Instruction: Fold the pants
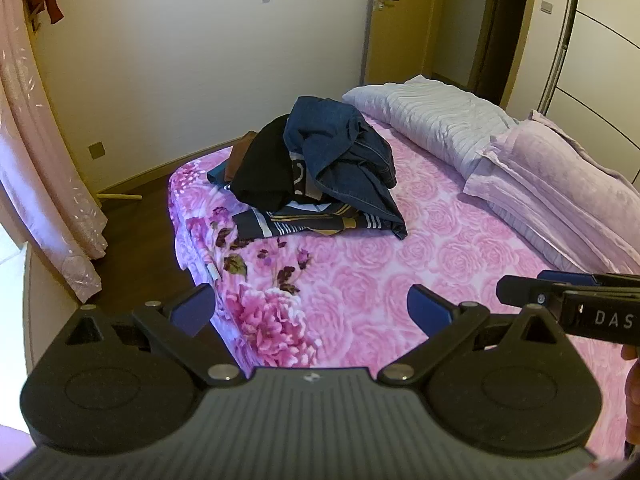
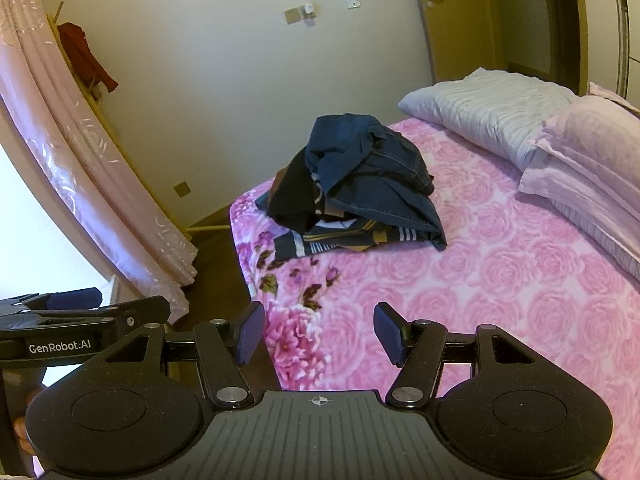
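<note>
Both grippers hovered over the near end of the bed (image 1: pixel 460 248), well short of the clothes. Left gripper (image 1: pixel 312 308) stood fully open, nothing between its pads. Right gripper (image 2: pixel 316 332) stood partly open, likewise empty and touching nothing. Folding had not begun: the jeans (image 1: pixel 344 152) lay crumpled on top of a heap, over a black garment (image 1: pixel 264 172) and a striped cloth (image 1: pixel 296 224), near the bed's far corner. Every step remained: reach, lift the jeans clear, spread them flat, fold.

The blue jeans (image 1: pixel 344 160) cover most of the clothes pile (image 1: pixel 280 208) (garments underneath indistinct); the far-right pillow (image 2: pixel 592 168) runs off frame.
</note>
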Demonstrator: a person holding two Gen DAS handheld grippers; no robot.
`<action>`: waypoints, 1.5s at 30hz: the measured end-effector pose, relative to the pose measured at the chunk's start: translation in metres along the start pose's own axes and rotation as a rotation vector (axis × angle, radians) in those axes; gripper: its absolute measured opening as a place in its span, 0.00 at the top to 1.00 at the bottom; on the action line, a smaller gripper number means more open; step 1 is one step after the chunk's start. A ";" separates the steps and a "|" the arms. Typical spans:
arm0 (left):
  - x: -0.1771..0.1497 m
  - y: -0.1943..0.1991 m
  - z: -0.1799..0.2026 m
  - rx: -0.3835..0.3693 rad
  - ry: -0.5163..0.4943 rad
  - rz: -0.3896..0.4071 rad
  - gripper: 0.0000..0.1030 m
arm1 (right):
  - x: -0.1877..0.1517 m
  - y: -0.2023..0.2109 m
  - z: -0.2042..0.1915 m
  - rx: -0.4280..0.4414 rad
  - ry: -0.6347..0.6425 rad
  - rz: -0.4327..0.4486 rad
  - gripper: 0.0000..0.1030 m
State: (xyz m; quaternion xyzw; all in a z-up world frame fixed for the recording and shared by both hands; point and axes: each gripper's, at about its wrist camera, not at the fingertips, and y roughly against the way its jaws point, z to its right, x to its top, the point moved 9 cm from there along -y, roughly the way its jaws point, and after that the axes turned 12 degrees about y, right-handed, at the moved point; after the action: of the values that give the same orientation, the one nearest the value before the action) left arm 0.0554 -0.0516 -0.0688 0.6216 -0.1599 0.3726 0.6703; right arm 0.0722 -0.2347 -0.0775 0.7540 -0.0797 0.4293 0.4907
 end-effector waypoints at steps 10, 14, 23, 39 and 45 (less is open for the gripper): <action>-0.007 0.006 0.010 0.036 0.007 0.002 0.02 | -0.002 0.006 0.012 0.033 0.003 0.001 0.44; -0.009 0.007 0.012 0.044 0.008 -0.003 0.02 | -0.004 0.006 0.014 0.043 0.005 -0.004 0.44; -0.010 0.005 0.013 0.066 0.013 -0.015 0.02 | -0.004 0.002 0.017 0.060 0.009 -0.012 0.44; 0.006 -0.025 0.015 0.089 -0.007 -0.046 0.02 | 0.008 -0.023 0.034 0.068 -0.024 -0.024 0.44; 0.024 -0.060 0.009 0.066 -0.015 -0.075 0.02 | 0.017 -0.046 0.048 0.040 -0.056 -0.042 0.44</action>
State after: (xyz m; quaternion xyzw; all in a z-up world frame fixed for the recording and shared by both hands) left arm 0.1155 -0.0499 -0.0937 0.6518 -0.1291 0.3476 0.6615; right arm 0.1350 -0.2455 -0.1038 0.7769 -0.0690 0.3993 0.4819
